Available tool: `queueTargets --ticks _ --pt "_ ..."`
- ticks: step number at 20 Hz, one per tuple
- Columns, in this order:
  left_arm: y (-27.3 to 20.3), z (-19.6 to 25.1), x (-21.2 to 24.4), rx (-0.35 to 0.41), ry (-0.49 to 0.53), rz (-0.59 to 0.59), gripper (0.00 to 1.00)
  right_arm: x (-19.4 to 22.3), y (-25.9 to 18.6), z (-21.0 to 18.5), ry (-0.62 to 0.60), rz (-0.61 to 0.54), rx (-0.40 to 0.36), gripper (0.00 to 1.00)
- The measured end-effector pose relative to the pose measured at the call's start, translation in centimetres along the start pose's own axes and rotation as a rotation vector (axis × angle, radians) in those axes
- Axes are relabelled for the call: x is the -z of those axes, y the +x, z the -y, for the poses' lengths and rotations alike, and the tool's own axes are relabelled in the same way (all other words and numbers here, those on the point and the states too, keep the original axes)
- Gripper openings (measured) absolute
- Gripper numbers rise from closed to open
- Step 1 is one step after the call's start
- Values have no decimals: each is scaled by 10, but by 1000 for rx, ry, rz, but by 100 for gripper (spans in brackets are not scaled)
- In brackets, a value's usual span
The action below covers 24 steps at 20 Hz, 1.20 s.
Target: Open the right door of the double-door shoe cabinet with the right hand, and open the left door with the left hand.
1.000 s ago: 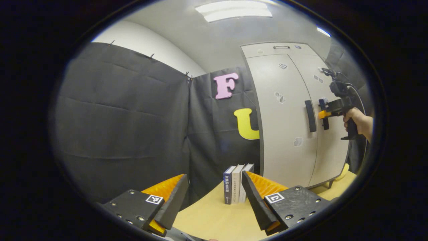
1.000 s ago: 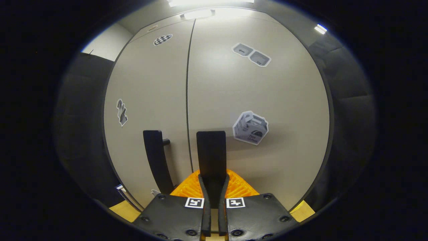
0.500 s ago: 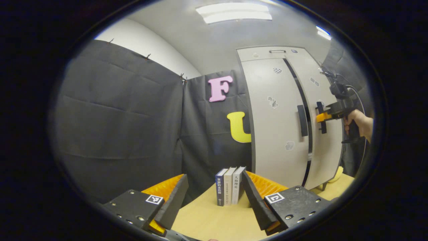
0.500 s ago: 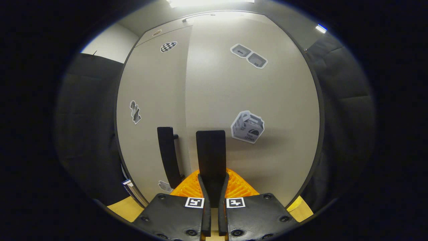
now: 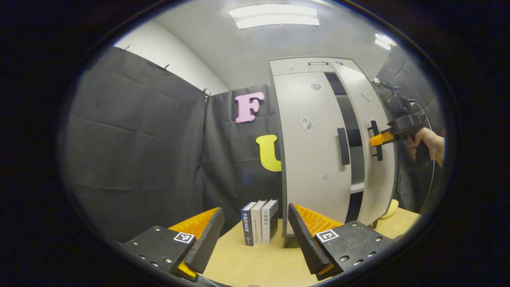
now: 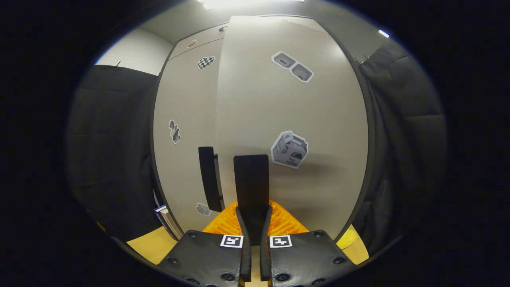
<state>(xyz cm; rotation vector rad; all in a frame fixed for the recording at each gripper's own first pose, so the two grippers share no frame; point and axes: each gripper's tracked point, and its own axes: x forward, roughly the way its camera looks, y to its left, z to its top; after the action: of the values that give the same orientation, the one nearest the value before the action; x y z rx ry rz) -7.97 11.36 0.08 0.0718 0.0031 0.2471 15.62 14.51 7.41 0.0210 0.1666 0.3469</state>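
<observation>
The light grey shoe cabinet stands on the table at the right of the left gripper view. Its left door (image 5: 310,167) is closed, with a black bar handle (image 5: 343,146). The right door (image 5: 378,175) stands partly open, and a dark gap with a shelf (image 5: 356,159) shows between the doors. My right gripper (image 5: 376,139), held by a hand (image 5: 428,141), is shut on the right door's handle (image 6: 251,179). In the right gripper view that gripper (image 6: 252,215) clamps the bar from both sides in front of the right door (image 6: 295,103). My left gripper (image 5: 255,210) is open and holds nothing, well short of the cabinet.
Three books (image 5: 261,221) stand upright on the wooden table (image 5: 255,263), just left of the cabinet. A yellow object (image 5: 392,209) lies by the cabinet's right foot. Black cloth walls close the booth behind and on both sides.
The right door has swung from closed to partly open, pulled by the right gripper still clamped on its handle. The left gripper stays open and has barely moved.
</observation>
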Motion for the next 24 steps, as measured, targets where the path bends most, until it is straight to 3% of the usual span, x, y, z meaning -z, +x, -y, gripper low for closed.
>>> queueTargets --ticks 14,24 --pt "5 55 -6 76 19 -3 94 6 -40 13 -11 -33 -106 7" --pt "12 98 -10 146 19 2 94 7 -80 43 -11 -42 -129 7"
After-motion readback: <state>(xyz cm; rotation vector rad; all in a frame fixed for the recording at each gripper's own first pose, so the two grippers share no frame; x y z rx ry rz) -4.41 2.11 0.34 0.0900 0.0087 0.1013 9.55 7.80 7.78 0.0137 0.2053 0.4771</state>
